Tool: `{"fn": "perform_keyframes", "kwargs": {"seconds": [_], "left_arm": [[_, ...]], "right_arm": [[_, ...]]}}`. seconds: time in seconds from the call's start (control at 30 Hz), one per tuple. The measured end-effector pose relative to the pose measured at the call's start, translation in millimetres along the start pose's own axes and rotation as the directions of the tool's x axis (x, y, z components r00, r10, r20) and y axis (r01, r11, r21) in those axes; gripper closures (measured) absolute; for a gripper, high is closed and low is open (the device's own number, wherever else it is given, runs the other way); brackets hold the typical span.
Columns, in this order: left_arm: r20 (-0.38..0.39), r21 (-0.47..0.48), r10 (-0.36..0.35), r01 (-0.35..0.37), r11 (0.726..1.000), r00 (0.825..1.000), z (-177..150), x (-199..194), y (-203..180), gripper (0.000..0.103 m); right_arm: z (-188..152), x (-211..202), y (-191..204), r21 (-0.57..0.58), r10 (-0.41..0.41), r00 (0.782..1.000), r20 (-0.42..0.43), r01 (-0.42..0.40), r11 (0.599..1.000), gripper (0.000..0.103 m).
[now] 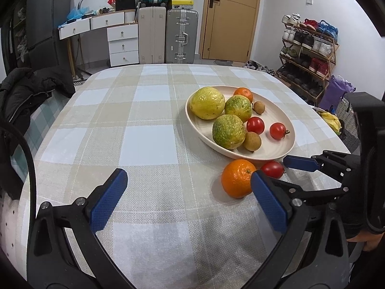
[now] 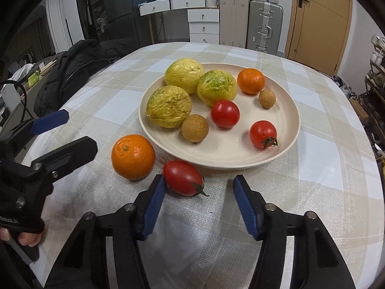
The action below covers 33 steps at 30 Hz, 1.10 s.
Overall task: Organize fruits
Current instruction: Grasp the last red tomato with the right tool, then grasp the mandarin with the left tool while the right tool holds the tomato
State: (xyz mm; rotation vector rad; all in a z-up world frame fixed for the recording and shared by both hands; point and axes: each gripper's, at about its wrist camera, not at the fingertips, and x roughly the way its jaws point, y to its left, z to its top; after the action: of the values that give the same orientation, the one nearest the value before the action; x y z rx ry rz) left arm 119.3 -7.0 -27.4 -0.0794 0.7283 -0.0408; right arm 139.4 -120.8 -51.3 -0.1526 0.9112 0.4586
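Table (image 2: 101, 110), checked cloth: bears all items, rounded edge near both grippers. Risk: round fruit knocked off the plate side rolls freely on the flat cloth toward the edge; nothing to stop it.

Plate (image 2: 284, 149), cream, shallow rim: already holds three yellow-green wrinkled fruits, one mandarin, two cherry tomatoes, two longans. Risk: low rim and crowded left half; anything dropped from height may bounce out or shunt the longans over the rim. Free space is front-right, by the stemmed tomato.

Left gripper (image 1: 190, 200): spread wide, nothing between the pads, held over bare cloth. Its right pad sits just beside the loose orange (image 2: 133, 156). Risk: a sideways drift nudges the orange into the tomato or the right tool.

Right gripper (image 2: 199, 203): part spread, not pinching. Left pad touches or nearly touches the end of the loose tomato (image 2: 183, 177); right pad stands well apart from it. Tomato lies off-centre in the gap, on the cloth just in front of the plate rim, close to the orange.

Judgement, main hazards:
- Off-centre closing: the left pad pushes first, tomato skids or spins away instead of seating.
- Oval, smooth skin: may squirt fwd against the rim.
- Soft fruit: excess squeeze splits it.
- Grippers close together: collision poss. if both move at once.
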Motion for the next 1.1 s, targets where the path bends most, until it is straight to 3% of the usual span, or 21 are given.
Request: {"fn": "perform_keyframes", "kwargs": {"seconds": [0.23,0.57,1.0,1.1], "left_arm": [[-0.011,0.008,-0.005,0.005,1.0,1.0,-1,3,-1,0.001],[-0.031,0.033,-0.01,0.011,0.999,0.999,-3,7,-7,0.001],[-0.111,0.112,-0.045,0.057,0.992,0.993,-7,24,-33,0.001],[-0.115,0.129,-0.059,0.074,0.989,0.992,-5,27,-40,0.006]], "right_arm": [[-2,-4,3,0.0,0.09,0.996,0.001,-0.09,0.996,0.075],[-9,-22,-2,0.001,0.113,0.993,0.039,-0.114,0.994,0.075],[-9,-44,-18,0.018,0.1,0.992,0.076,-0.102,0.995,0.075],[-8,-47,-22,0.019,0.099,0.992,0.084,-0.1,0.995,0.075]]}}
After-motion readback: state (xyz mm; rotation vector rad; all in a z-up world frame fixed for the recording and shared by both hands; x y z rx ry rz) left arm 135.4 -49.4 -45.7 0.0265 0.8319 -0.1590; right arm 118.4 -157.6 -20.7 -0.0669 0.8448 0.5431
